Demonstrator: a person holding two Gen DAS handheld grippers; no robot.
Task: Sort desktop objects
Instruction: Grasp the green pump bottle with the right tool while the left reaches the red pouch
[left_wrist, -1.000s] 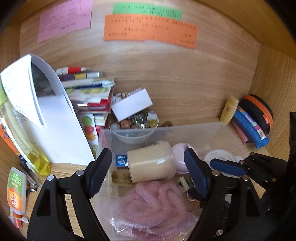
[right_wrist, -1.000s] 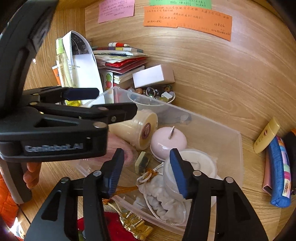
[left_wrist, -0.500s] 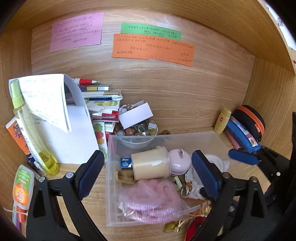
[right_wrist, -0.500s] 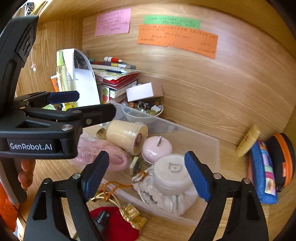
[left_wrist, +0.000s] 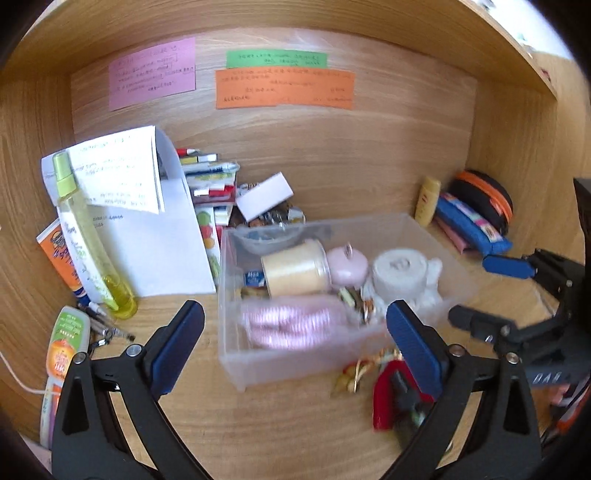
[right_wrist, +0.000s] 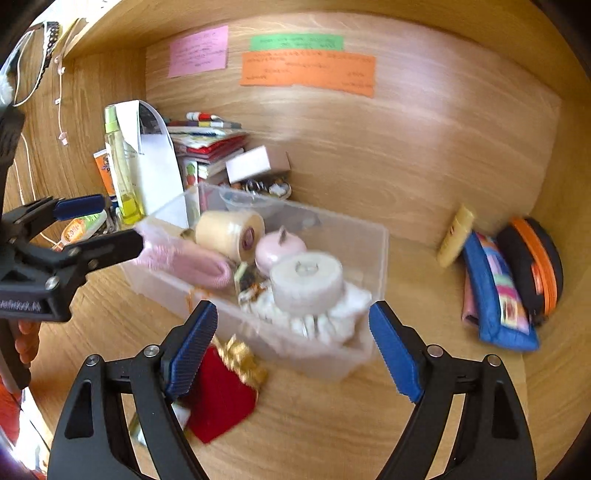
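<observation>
Wooden alcove (left_wrist: 332, 166) — notes upper centre, clear box (left_wrist: 236, 354) mid-frame. Left gripper (left_wrist: 295, 347) and right gripper (right_wrist: 291, 347) both released, jaws just spreading, empty.

Both tools: black plastic arms w/ silver screws, ribbed blue pads (right_wrist: 192, 347), white lettering.

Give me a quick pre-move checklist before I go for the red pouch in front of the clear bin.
1. Left gripper empty, jaws just opened wide: ok.
2. Right gripper empty, jaws apart: ok.
3. Red pouch outside the clear bin, on the desk: ok.
4. Pouch free of the gold tassel: cannot tell, blurred.
5. Bin contents settled below the rim: ok.
</observation>
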